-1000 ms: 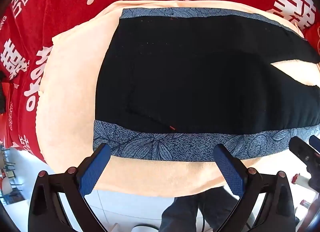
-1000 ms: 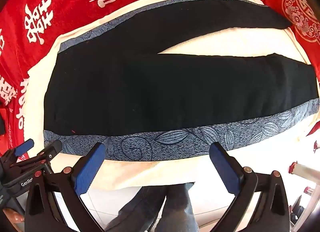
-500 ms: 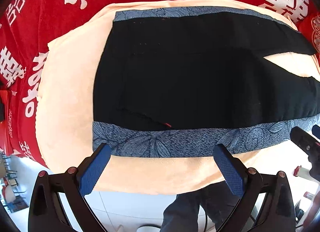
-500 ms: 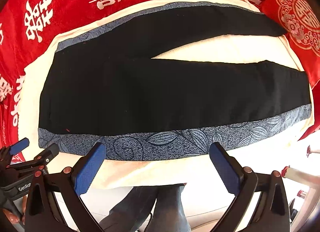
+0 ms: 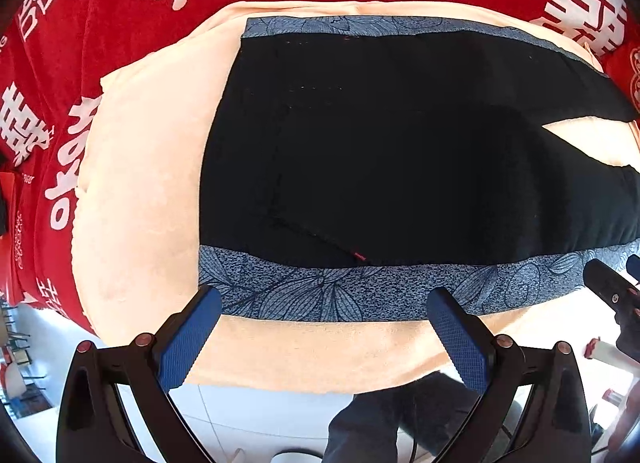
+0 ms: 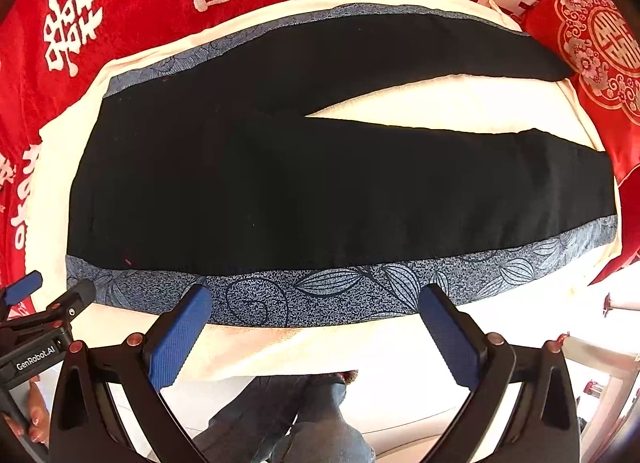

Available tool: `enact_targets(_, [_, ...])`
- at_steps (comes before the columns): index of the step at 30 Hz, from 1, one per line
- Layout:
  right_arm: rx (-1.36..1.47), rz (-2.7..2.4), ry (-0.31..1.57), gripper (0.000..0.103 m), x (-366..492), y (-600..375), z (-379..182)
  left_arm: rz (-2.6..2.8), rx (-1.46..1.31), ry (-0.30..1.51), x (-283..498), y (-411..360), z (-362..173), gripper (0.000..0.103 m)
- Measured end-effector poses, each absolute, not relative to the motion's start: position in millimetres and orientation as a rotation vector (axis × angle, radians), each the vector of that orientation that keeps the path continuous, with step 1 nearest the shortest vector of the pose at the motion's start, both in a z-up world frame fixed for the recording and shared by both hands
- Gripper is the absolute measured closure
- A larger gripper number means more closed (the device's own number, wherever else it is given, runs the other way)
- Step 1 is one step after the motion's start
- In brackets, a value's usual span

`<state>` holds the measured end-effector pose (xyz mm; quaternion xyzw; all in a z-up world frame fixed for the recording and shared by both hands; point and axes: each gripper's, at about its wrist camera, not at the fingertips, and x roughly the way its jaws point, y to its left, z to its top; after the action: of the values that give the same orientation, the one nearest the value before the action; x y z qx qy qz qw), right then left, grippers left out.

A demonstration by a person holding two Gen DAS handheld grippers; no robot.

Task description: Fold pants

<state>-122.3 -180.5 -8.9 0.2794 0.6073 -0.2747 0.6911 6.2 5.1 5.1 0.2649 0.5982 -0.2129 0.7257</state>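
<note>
Black pants (image 5: 400, 151) with blue leaf-patterned side stripes lie flat on a cream towel (image 5: 140, 183), waist to the left and legs to the right. In the right wrist view the pants (image 6: 320, 183) show whole, with the two legs spread apart. My left gripper (image 5: 324, 327) is open and empty, above the near blue stripe close to the waist. My right gripper (image 6: 314, 323) is open and empty, above the near stripe (image 6: 340, 295) at mid-leg.
The towel lies on a red cloth with white characters (image 5: 120, 3). A red embroidered cushion (image 6: 600, 43) sits by the leg ends. The towel's near edge hangs over the table front; the person's legs (image 6: 288, 423) and the floor show below.
Both grippers have drawn back slightly from the pants and stay open. The pants have not moved.
</note>
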Motion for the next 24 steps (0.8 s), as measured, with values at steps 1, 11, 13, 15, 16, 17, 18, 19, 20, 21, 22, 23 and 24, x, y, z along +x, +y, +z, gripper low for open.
enact_targets(1, [0.625, -0.613, 1.358, 0.000, -122, -181, -9, -0.470, 0.585, 1.320, 6, 4, 5, 0.000])
enact_targets(11, [0.618, -0.597, 1.370, 0.000, -125, -186, -11, -0.450, 0.564, 1.352, 0, -5, 3, 0.000])
enact_targets(13, [0.621, -0.590, 1.366, 0.000, -125, -188, -9, -0.450, 0.560, 1.347, -1, -7, 4, 0.000])
enact_targets(15, [0.609, -0.591, 1.367, 0.000, -124, -189, -10, -0.447, 0.549, 1.353, -1, -9, 5, 0.000])
enact_targets(16, [0.609, -0.589, 1.367, 0.000, -125, -190, -10, -0.448, 0.544, 1.353, -1, -9, 6, 0.000])
enact_targets(17, [0.613, -0.589, 1.367, 0.000, -126, -191, -10, -0.448, 0.545, 1.353, -2, -9, 6, 0.000])
enact_targets(18, [0.616, -0.590, 1.367, 0.000, -125, -191, -10, -0.449, 0.547, 1.353, -3, -9, 6, 0.000])
enact_targets(19, [0.620, -0.589, 1.365, 0.000, -125, -191, -9, -0.446, 0.552, 1.357, -4, -9, 6, 0.000])
enact_targets(20, [0.618, -0.587, 1.364, 0.000, -126, -192, -8, -0.444, 0.556, 1.360, -4, -9, 6, 0.000])
enact_targets(21, [0.613, -0.588, 1.363, 0.000, -127, -192, -7, -0.447, 0.554, 1.361, -5, -8, 7, 0.000])
enact_targets(22, [0.608, -0.589, 1.363, 0.000, -127, -192, -6, -0.454, 0.547, 1.357, -4, -7, 7, 0.000])
enact_targets(23, [0.605, -0.590, 1.363, 0.000, -127, -191, -6, -0.457, 0.545, 1.357, -4, -6, 8, 0.000])
enact_targets(24, [0.604, -0.591, 1.362, 0.000, -128, -191, -5, -0.460, 0.544, 1.355, -4, -6, 8, 0.000])
